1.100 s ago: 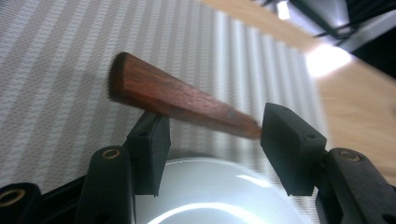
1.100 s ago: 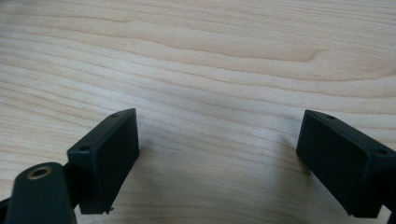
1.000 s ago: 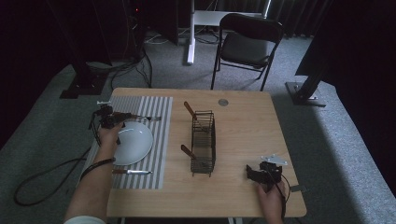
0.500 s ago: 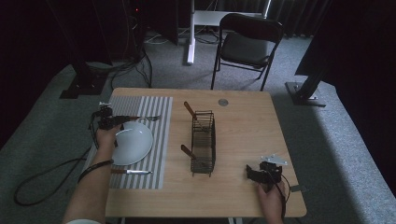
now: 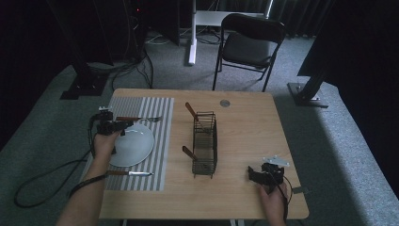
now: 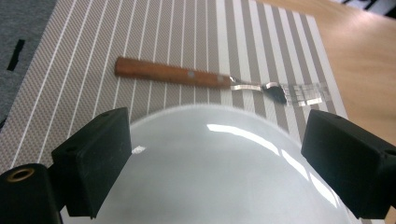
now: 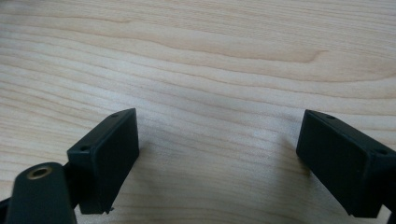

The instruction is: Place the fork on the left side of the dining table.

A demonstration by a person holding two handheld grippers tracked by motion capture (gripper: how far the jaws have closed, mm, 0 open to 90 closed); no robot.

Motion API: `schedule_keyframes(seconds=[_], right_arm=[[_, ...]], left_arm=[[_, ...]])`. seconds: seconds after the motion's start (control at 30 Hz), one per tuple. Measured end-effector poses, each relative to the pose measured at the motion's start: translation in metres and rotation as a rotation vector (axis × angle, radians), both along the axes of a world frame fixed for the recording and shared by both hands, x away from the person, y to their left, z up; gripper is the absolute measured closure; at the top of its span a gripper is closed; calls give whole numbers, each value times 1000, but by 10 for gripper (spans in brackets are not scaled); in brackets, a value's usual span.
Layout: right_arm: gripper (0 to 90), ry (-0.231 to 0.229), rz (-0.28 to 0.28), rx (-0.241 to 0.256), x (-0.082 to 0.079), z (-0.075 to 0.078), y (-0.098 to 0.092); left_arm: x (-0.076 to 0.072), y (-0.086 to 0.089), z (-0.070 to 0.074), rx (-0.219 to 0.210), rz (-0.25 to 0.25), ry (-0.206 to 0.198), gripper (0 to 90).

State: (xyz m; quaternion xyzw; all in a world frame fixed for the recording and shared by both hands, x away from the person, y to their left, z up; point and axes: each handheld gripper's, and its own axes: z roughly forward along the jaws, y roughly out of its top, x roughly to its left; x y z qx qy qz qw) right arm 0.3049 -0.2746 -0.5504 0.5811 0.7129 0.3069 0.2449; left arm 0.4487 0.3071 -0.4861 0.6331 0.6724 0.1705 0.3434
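High view: the left gripper (image 5: 123, 125) is sitting at the far left edge of the plate (image 5: 136, 146), held by the person's left hand (image 5: 104, 142). The plate is lying on a striped placemat (image 5: 160, 117) at the left part of the wooden table (image 5: 244, 122). A fork (image 5: 137, 119) with a wooden handle is lying on the placemat just beyond the plate, and a knife (image 5: 129, 173) is lying on the placemat at the plate's near side. A wire basket (image 5: 205, 148) is standing at the table's middle, with two wooden handles sticking out of it. The right gripper (image 5: 256, 175) is resting at the near right corner of the table, well apart from the basket, with the person's right hand (image 5: 273, 197) behind it.

The left gripper view is showing the jaws spread wide over the plate (image 6: 219, 172), one at each side of its rim, with nothing pinched between them. I cannot tell whether the jaws are touching the plate. The fork (image 6: 210, 80) is lying crosswise on the placemat (image 6: 70, 60), just past the plate's rim and apart from it.

The right gripper view is showing that gripper's jaws spread wide above bare table (image 7: 210, 70), holding nothing.
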Motion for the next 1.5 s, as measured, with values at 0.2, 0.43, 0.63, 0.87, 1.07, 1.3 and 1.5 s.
schedule_keyframes(seconds=[0.2,0.43,0.63,0.87,1.07,1.3,1.5], right_arm=[[127,0,0,0,0,0,0],[127,0,1,0,0,0,0],[127,0,1,0,0,0,0],[127,0,1,0,0,0,0],[127,0,1,0,0,0,0],[127,0,1,0,0,0,0],[127,0,1,0,0,0,0]], left_arm=[[-16,5,0,49,16,5,85],[-29,8,2,75,3,-19,0],[-45,5,5,90,-18,-33,0],[-62,2,1,92,-35,-32,0],[-77,3,-2,117,-47,-38,0],[-97,2,-3,115,-42,-58,0],[-115,-2,-7,114,-73,-69,0]])
